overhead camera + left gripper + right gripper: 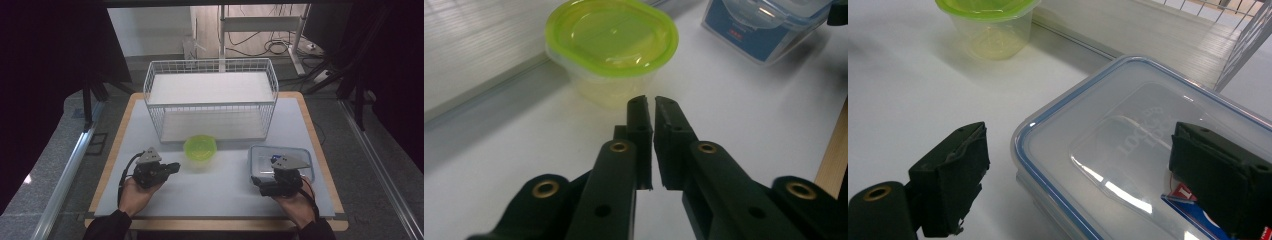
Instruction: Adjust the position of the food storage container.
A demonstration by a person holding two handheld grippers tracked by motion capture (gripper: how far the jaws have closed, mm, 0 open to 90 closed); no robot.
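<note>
Green-lidded round container (200,148) sits on the white table (220,185), just in front of the wire basket (210,100). Left gripper (653,102) points at it from just short, jaws nearly together, nothing between them. Right gripper (1078,165) spread wide, one jaw over the clear blue-rimmed lunch box (1128,150), one beside it; contact unclear.
</note>
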